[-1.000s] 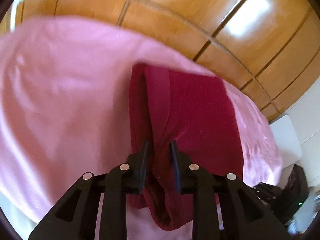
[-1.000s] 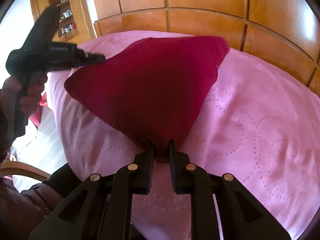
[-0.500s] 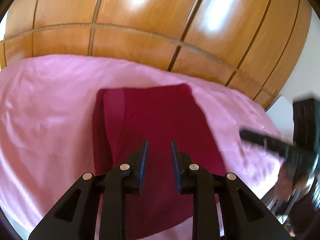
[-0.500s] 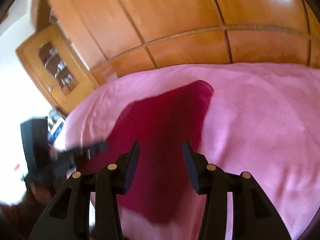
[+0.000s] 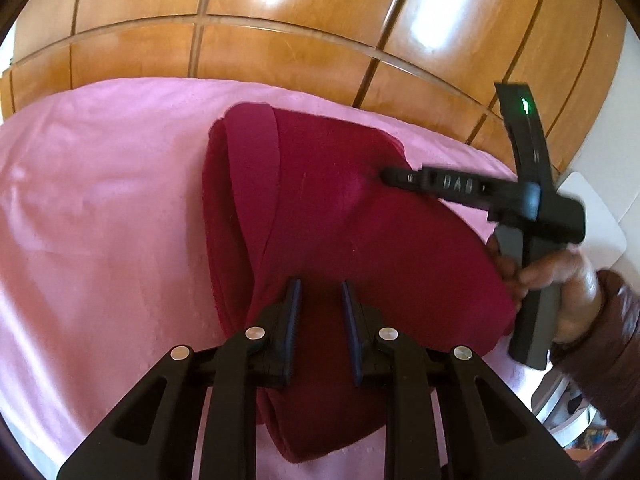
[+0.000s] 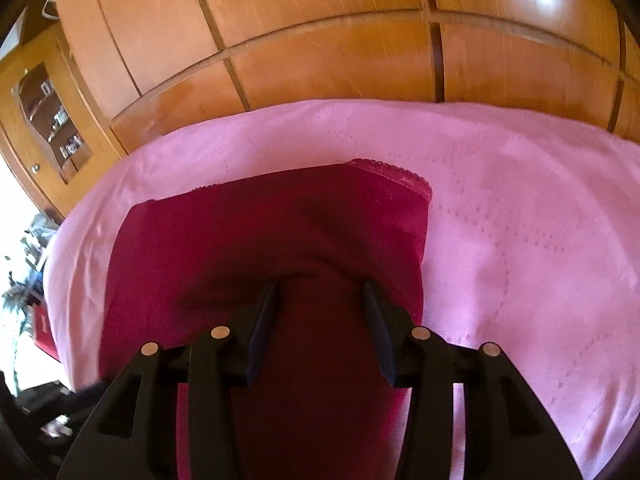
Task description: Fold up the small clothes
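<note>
A dark red garment (image 5: pixel 332 220) lies folded on the pink bed cover (image 5: pixel 100 208). It also shows in the right wrist view (image 6: pixel 260 236), with a lace-trimmed corner at its far right. My left gripper (image 5: pixel 319 292) is open, its jaws a narrow gap apart, hovering over the near part of the garment and holding nothing. My right gripper (image 6: pixel 320 294) is open wide just above the garment's middle, empty. In the left wrist view the right gripper (image 5: pixel 384 177) comes in from the right, its tip on or just over the cloth.
Wooden wardrobe panels (image 5: pixel 280 40) stand right behind the bed. A glass-door cabinet (image 6: pixel 44 120) stands at the far left. The person's hand and brown sleeve (image 5: pixel 576 292) are at the right edge. A white object (image 5: pixel 592 216) lies beyond the bed's right side.
Both grippers have let go of the garment and opened. It now lies flat on the cover. My right gripper has swung over the cloth's middle and lowered onto it.
</note>
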A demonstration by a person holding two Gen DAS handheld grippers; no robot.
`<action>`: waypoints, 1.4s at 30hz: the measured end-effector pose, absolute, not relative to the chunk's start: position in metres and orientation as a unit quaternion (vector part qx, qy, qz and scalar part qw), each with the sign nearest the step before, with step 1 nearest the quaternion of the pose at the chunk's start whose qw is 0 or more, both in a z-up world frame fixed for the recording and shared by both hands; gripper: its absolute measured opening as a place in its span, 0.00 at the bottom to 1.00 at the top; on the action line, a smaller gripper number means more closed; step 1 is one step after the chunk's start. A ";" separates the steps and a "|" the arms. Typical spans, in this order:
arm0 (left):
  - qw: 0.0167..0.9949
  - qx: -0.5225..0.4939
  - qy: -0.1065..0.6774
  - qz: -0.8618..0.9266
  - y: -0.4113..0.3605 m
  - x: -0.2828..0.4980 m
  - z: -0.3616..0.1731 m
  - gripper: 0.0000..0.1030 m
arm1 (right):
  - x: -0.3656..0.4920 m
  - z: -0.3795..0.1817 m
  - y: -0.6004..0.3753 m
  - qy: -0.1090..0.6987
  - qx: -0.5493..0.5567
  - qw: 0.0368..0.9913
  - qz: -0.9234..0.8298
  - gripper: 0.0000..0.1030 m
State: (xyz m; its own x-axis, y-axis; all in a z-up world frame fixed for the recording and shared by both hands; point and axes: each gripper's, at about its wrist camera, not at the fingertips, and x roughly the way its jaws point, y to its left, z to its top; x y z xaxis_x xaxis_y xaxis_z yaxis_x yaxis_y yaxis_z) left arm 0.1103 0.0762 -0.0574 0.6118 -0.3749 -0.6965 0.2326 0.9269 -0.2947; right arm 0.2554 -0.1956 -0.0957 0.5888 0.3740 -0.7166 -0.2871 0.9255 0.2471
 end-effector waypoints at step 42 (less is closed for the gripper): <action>0.887 -0.120 0.427 -0.129 0.107 0.133 -0.064 0.71 | 0.226 -0.113 -0.256 0.460 0.230 0.790 0.335 0.81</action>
